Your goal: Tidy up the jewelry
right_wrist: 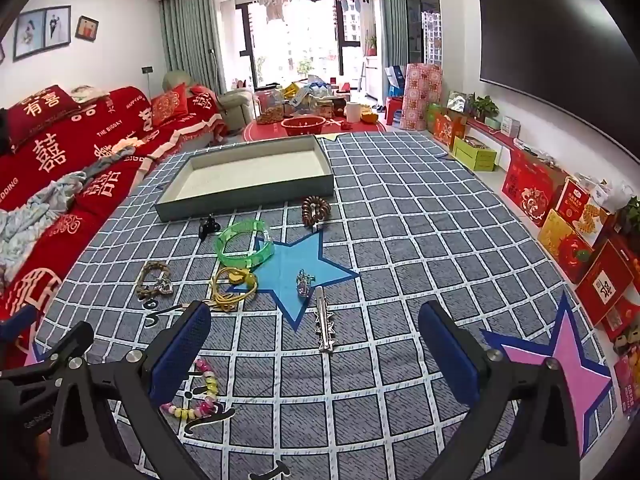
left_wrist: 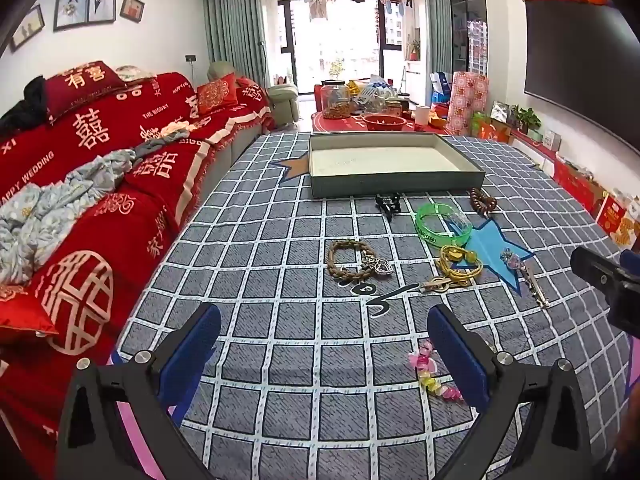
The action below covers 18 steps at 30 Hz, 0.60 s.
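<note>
Closest to me lies the pastel bead bracelet [left_wrist: 434, 376], just beside the blue pad of my left gripper [left_wrist: 324, 356], whose fingers stand wide apart over the checked cloth [left_wrist: 280, 240] with nothing between them. My right gripper [right_wrist: 316, 354] is spread just as wide and empty, and both tilt downward toward the surface; the same bead bracelet [right_wrist: 202, 394] sits by its left finger. Between the right gripper's fingers, a little farther out, lies a silver hair clip [right_wrist: 323, 322], with a small silver charm [right_wrist: 305, 282] beyond it on the blue star [right_wrist: 292, 256]. To the left are a yellow cord bracelet [right_wrist: 234, 286] and a braided brown bracelet [right_wrist: 154, 278] with a heart charm. Farther on sit a green translucent bangle [right_wrist: 244, 242], a brown bead bracelet [right_wrist: 315, 210] and a small black clip [right_wrist: 208, 227], all near the front wall of the open grey box [right_wrist: 248, 196], which is empty.
</note>
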Each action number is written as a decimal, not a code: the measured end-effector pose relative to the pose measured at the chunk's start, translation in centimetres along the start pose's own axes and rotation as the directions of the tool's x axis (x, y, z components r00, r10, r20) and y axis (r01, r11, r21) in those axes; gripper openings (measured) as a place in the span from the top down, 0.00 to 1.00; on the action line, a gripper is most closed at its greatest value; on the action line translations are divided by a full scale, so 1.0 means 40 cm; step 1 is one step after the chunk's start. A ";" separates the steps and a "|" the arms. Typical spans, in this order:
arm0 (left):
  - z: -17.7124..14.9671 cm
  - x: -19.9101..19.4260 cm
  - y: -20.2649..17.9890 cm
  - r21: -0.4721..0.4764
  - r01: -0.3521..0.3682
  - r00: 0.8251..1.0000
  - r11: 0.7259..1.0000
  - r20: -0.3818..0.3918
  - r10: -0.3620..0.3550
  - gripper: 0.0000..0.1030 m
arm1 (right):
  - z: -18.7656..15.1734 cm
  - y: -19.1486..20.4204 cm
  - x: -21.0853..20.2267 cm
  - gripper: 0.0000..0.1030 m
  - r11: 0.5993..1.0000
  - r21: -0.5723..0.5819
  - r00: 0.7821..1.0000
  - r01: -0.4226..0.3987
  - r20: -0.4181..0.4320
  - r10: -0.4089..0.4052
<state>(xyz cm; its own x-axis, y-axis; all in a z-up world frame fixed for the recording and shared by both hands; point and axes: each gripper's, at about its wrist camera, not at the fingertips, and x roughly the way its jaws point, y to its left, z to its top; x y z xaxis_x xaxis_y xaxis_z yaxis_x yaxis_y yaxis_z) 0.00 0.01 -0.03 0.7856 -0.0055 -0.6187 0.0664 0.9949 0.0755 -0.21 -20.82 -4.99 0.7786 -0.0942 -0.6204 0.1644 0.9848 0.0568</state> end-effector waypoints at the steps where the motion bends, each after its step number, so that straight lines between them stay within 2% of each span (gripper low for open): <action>1: -0.001 0.001 -0.001 -0.007 0.001 1.000 1.000 -0.006 -0.001 0.00 | -0.001 0.000 0.001 0.00 1.000 -0.001 1.000 0.001 -0.004 -0.001; 4: -0.001 0.009 0.009 -0.042 0.026 0.999 0.999 -0.034 -0.027 0.00 | 0.004 0.012 0.006 0.00 0.999 -0.027 1.000 0.019 -0.020 -0.019; 5: -0.007 0.006 0.019 -0.059 0.031 0.999 0.998 -0.020 -0.033 0.00 | 0.005 0.015 0.007 0.00 1.000 -0.025 1.000 0.016 -0.014 -0.017; 6: -0.006 0.015 0.023 -0.063 0.030 0.999 0.998 -0.042 -0.033 0.00 | -0.004 0.007 -0.004 0.00 1.000 -0.014 1.000 0.007 0.014 -0.007; 8: -0.005 0.015 0.036 -0.077 0.037 0.998 0.996 -0.038 -0.040 0.00 | -0.003 0.009 -0.008 0.00 1.000 -0.016 1.000 0.009 0.012 -0.008; 18: -0.005 0.015 0.030 -0.076 0.029 0.998 0.997 -0.046 -0.033 0.00 | 0.004 0.022 -0.017 0.00 1.000 -0.018 1.000 0.008 0.018 -0.007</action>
<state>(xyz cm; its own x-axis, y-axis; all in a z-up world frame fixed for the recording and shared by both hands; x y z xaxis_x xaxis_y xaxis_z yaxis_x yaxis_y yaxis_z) 0.45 1.22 -0.45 0.7540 -0.0334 -0.6560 0.0422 0.9991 -0.0025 -0.49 -19.92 -4.39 0.7880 -0.1038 -0.6069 0.1593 0.9865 0.0381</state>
